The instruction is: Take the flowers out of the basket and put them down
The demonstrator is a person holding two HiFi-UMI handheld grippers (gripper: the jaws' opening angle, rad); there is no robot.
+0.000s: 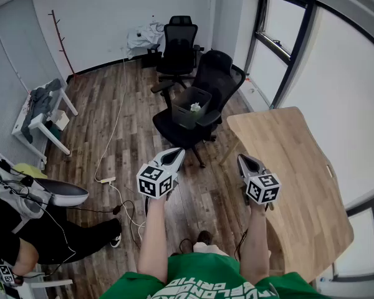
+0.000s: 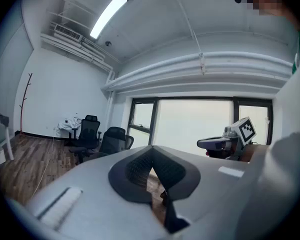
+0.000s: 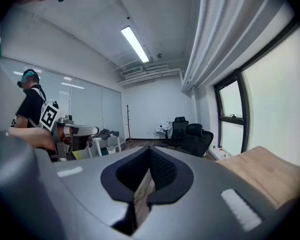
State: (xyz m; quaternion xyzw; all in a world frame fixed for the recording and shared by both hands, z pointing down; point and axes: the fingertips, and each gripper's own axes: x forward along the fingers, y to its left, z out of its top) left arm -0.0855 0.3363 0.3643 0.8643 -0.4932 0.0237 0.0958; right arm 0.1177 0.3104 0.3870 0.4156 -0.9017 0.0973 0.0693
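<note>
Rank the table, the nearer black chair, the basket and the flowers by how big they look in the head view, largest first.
1. table, though it is also nearest the camera
2. chair
3. basket, on the chair's seat
4. flowers, in the basket

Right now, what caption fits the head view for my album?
The left gripper and right gripper, both shut, face a flower basket on a black chair.

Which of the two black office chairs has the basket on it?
The nearer chair, with the dark basket on its seat; the farther chair behind it carries none.
</note>
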